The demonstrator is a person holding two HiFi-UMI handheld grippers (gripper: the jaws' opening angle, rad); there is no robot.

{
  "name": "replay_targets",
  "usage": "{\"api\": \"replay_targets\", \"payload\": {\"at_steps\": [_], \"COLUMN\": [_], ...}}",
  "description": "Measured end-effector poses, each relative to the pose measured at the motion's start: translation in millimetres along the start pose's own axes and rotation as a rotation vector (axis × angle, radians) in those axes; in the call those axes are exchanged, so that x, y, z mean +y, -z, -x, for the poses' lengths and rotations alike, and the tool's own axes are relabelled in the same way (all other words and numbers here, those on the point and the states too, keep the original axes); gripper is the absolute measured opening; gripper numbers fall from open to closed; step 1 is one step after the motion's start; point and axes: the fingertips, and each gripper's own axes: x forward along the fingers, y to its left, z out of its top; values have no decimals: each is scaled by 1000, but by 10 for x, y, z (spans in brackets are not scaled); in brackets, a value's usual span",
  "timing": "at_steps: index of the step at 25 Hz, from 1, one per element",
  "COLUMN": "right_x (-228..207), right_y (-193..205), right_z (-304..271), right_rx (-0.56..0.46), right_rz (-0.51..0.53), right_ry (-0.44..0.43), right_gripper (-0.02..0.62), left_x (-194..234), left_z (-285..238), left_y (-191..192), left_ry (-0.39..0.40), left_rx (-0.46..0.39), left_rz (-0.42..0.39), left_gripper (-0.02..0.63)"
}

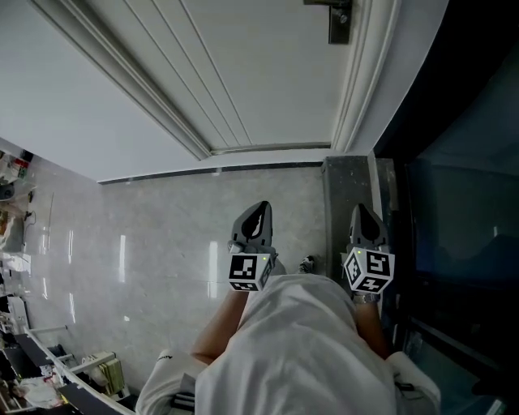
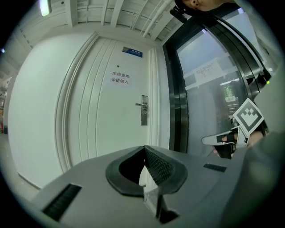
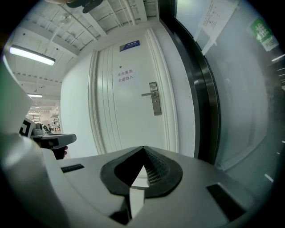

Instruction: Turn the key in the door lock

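A white panelled door stands ahead, some way off. On its right side is a metal lock plate with a lever handle, also in the right gripper view. From the head view only the plate's lower end shows at the top. I cannot make out a key at this distance. My left gripper is shut with nothing in it, and so is my right gripper. Both point toward the door, side by side, left gripper and right gripper.
A dark-framed glass wall runs along the right of the door. Two signs hang on the door's upper part. Pale glossy floor tiles lie before the door, with a dark threshold strip at the right. Cluttered shelves stand far left.
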Motion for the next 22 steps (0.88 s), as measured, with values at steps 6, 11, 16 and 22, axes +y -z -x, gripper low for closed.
{"api": "replay_targets", "payload": {"at_steps": [6,11,16,22], "right_x": [-390,-422,-623,-1014], "right_y": [-59,-68,-186,-477], "right_z": [-209,-421,-700,-1106], "right_rx": [8,20,23,24], "right_rz": [-7,7,39,51], "right_ry": [62,67,112,203], "right_gripper": [-8,-8,-8,-8], "left_x": [89,244,250,299], "left_z": [-197,-498,-1145,-2011], "left_y": [80,59,-22,-227], "left_ry": [-23,-24,45,108], "left_rx": [24,16,-5,-31], "left_rz": [27,35,42,55], "left_gripper": [8,8,8,8]}}
